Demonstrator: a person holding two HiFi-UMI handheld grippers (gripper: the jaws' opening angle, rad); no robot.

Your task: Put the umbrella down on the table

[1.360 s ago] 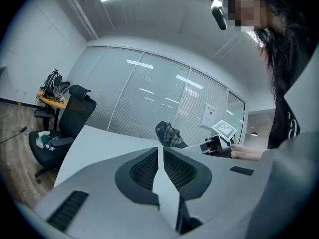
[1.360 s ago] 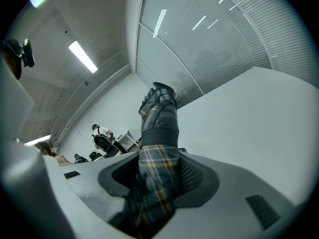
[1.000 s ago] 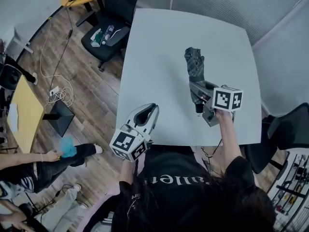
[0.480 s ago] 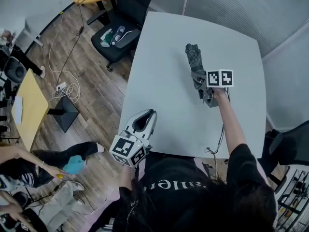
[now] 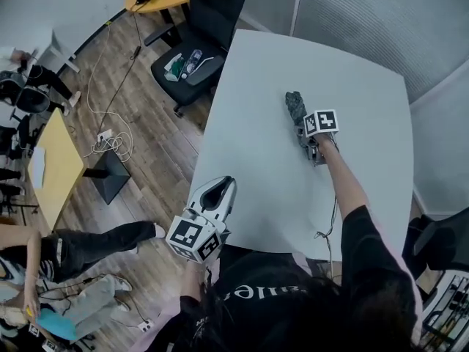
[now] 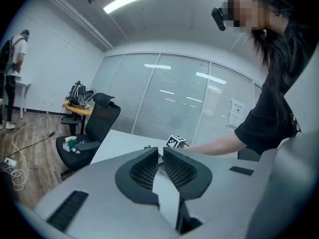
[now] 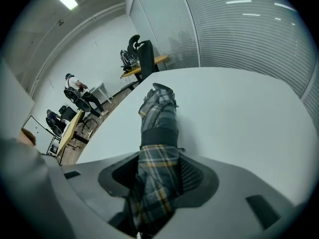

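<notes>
Snugly round the umbrella point(image 7: 158, 114), right claw point(image 7: 160, 176)

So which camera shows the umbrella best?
The right gripper view: the umbrella is close, its plaid and strap clear. The head view shows it small, partly behind the cube; the left gripper view barely shows it.

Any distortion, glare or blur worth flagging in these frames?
Head view: evenly lit, sharp, table edges bowed. Left gripper view: fisheye, dark corners, ceiling lights mirrored in the glass wall. Right gripper view: same fisheye; umbrella sharp.
</notes>
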